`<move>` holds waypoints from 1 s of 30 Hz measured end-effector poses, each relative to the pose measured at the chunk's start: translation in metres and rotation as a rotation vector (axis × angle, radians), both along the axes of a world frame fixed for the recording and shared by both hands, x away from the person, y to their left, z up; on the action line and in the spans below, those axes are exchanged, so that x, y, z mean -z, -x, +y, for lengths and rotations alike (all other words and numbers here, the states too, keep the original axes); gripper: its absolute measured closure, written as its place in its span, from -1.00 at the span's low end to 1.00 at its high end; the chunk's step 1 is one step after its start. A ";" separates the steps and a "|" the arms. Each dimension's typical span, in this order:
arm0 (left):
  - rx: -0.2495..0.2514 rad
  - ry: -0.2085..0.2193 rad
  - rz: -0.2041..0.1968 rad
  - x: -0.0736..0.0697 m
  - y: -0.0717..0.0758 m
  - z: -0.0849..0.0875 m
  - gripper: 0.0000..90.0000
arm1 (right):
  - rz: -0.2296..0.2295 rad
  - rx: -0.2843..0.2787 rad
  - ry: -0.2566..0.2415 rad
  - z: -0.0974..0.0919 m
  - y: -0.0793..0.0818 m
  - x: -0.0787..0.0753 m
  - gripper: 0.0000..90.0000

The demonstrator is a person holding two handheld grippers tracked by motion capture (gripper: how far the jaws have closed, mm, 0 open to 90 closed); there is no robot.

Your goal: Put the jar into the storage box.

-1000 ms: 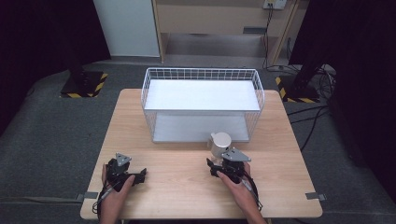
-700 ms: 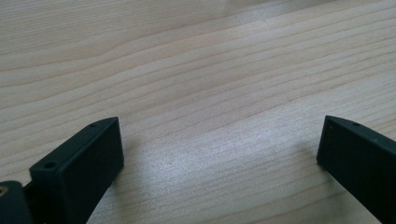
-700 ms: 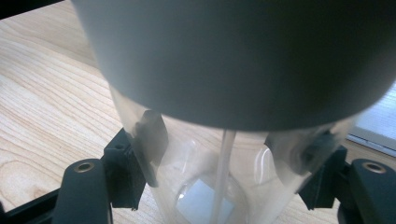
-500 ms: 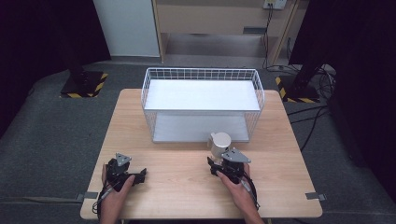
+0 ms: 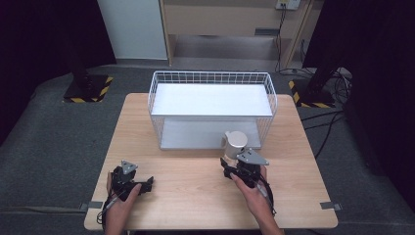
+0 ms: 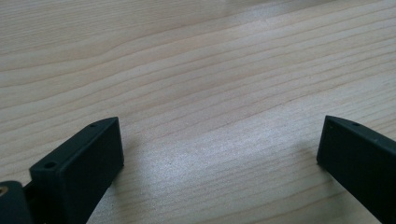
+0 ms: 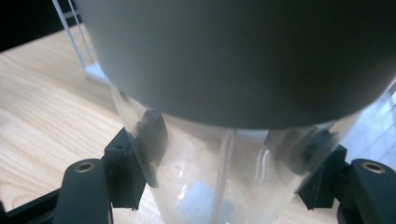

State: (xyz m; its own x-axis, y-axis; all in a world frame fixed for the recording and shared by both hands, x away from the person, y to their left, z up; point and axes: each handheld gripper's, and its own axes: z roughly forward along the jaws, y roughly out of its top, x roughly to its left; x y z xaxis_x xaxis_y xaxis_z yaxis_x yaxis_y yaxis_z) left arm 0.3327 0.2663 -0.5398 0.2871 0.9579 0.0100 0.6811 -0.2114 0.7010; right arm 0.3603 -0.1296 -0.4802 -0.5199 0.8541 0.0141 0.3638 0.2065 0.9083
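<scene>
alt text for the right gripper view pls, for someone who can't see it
Close-up of the right claw clamped on both sides of a clear plastic container with a wide grey lid, a thin straw-like tube visible inside. Behind it lie the light wooden table and a corner of the white wire basket.

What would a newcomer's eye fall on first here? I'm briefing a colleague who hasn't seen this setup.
Probably the white wire basket at the far middle of the wooden table. Next, the right tongs just in front of it, shut on a clear bottle with a pale cap. The left tongs rest open near the front left edge.
</scene>
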 end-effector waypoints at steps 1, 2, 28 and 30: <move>0.000 0.000 0.000 0.000 0.000 0.000 -1.00 | -0.003 0.002 -0.002 0.000 0.000 -0.004 -0.30; 0.000 0.000 0.000 0.000 0.000 0.000 -1.00 | -0.007 0.005 -0.002 -0.001 -0.001 -0.009 -0.30; 0.000 0.000 0.000 0.000 0.000 0.000 -1.00 | -0.036 0.027 0.023 -0.008 -0.014 -0.076 -0.30; 0.000 0.000 0.000 0.000 0.000 0.000 -1.00 | -0.037 0.028 0.022 -0.008 -0.015 -0.080 -0.30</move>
State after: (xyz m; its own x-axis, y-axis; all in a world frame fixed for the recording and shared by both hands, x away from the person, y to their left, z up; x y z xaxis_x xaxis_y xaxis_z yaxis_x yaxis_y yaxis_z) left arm 0.3327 0.2663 -0.5398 0.2874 0.9578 0.0101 0.6812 -0.2118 0.7008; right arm 0.3752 -0.1373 -0.4006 -0.4955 0.8683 -0.0239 0.3363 0.2171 0.9164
